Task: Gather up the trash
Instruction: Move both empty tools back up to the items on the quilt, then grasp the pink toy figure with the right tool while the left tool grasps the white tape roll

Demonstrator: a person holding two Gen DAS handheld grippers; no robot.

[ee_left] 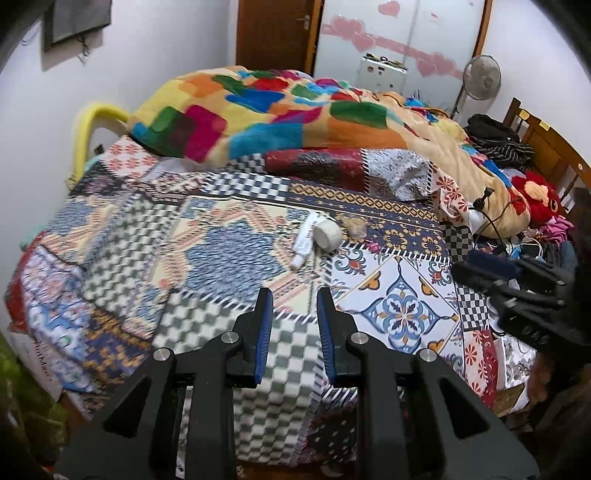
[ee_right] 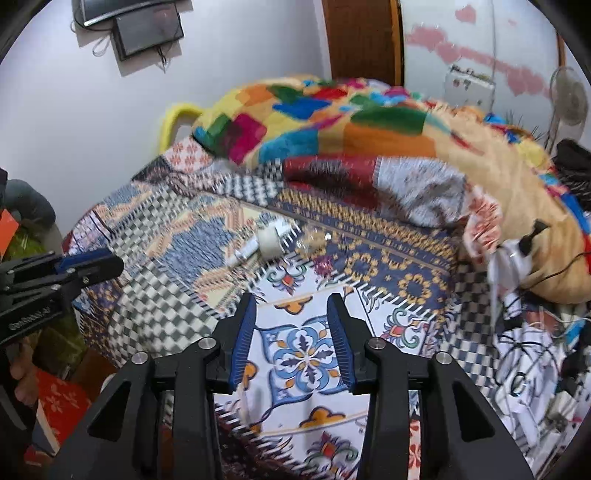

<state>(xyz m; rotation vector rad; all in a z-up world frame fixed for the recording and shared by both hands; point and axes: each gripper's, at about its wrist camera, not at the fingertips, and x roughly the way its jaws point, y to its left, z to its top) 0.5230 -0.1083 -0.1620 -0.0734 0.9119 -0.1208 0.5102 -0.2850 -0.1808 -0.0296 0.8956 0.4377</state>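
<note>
Bedspread (ee_left: 229, 254) holds white tube (ee_left: 305, 240) well ahead of left hand-held gripper (ee_left: 294, 306)

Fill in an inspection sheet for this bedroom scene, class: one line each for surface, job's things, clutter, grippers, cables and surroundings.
Surface: bed with patchwork sheet, partly covered by a heaped colourful blanket.
Job's things: white tube, white tape roll beside it, and a crumpled clear wrapper lie together mid-bed.
Clutter: clothes pile and red plush toy at the bed's right side.
Grippers: left gripper and right gripper both hover over the sheet near the bed's edge, jaws open, holding nothing.
Cables: black cable trails over the blanket's right end.
Surroundings: wooden door, standing fan, white wall.
</note>
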